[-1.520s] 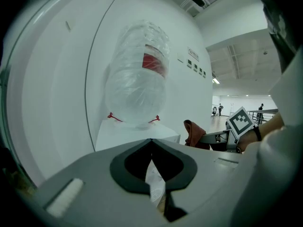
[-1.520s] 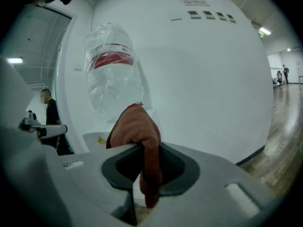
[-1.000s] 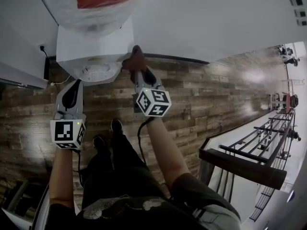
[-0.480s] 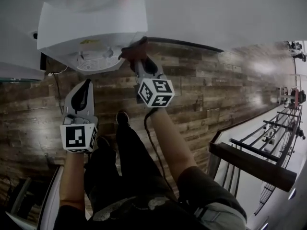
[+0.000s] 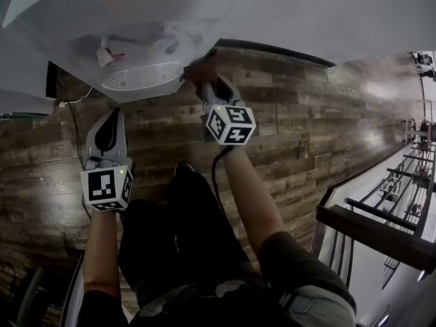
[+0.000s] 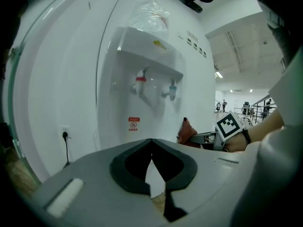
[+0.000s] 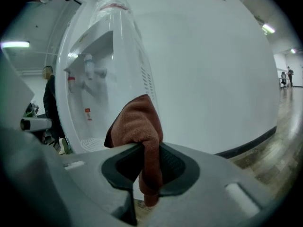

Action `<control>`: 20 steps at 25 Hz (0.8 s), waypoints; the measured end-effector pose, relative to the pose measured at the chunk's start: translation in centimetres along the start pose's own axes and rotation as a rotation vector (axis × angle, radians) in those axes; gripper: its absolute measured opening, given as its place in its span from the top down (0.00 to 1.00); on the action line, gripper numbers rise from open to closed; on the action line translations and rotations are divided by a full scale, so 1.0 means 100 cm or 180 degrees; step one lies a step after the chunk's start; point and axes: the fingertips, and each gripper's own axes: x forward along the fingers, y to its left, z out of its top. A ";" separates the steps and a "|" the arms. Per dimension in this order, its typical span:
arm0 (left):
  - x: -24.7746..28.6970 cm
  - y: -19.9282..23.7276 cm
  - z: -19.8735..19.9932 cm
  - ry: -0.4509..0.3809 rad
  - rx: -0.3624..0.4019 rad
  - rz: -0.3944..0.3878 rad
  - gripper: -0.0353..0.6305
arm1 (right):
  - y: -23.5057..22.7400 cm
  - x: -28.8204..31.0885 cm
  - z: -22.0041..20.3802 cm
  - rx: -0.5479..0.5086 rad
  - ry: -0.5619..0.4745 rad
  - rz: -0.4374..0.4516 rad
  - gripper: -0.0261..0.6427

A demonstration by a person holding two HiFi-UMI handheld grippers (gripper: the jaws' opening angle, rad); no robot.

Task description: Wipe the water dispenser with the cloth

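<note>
Water dispenser (image 5: 136, 19) looms nearer; right gripper (image 5: 203, 84) clamps cloth (image 7: 139, 122).

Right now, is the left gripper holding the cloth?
No, the cloth is clamped in the right gripper, while the left gripper shows its jaws together on nothing.

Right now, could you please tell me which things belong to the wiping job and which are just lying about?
Job: water dispenser, cloth, right gripper clamping it.
Not involved: left gripper, shut and empty; wall socket; railing.
</note>
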 end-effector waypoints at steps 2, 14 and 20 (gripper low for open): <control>0.010 0.008 -0.033 0.0028 -0.0002 -0.0008 0.92 | -0.007 0.013 -0.027 -0.0021 0.0007 0.0000 0.87; 0.072 0.086 -0.184 -0.0060 0.0400 -0.0019 0.92 | -0.033 0.096 -0.169 -0.0287 0.0030 0.0109 0.87; 0.087 0.109 -0.232 -0.0043 0.0344 0.0013 0.92 | -0.036 0.116 -0.240 -0.0294 0.0222 0.0111 0.87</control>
